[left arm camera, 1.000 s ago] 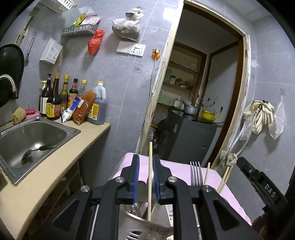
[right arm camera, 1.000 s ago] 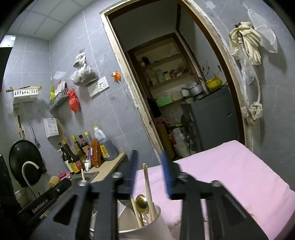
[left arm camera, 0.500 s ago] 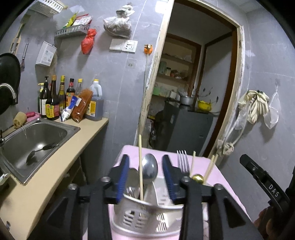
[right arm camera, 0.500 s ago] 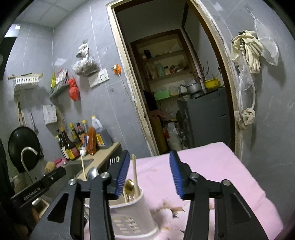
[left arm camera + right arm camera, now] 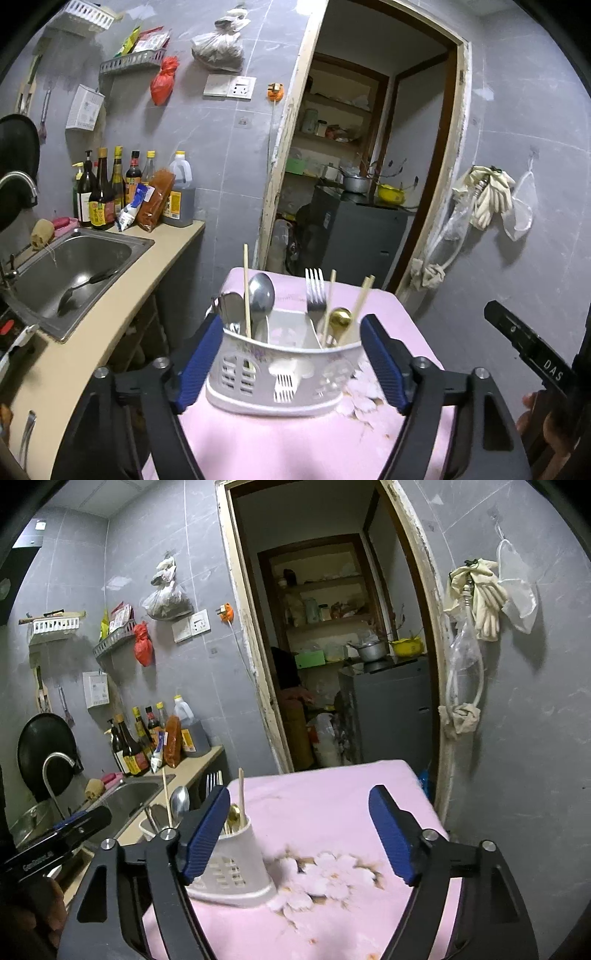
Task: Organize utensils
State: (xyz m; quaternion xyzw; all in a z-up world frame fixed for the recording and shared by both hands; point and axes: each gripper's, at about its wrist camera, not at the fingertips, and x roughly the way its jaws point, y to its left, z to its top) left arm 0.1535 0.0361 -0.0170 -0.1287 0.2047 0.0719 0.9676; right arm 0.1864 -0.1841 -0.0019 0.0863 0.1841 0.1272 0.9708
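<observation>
Utensil holder (image 5: 284,373) on table (image 5: 280,443) (spoons left compartment, fork and chopsticks right); sink (image 5: 66,266) left.

At my ten o'clock a steel sink (image 5: 79,254) is set in the beige counter (image 5: 122,306), with a dark ladle (image 5: 83,286) lying in its basin. Sauce bottles (image 5: 105,192) crowd the counter's far end. At two o'clock, pale gloves (image 5: 489,194) hang on the grey wall.
</observation>
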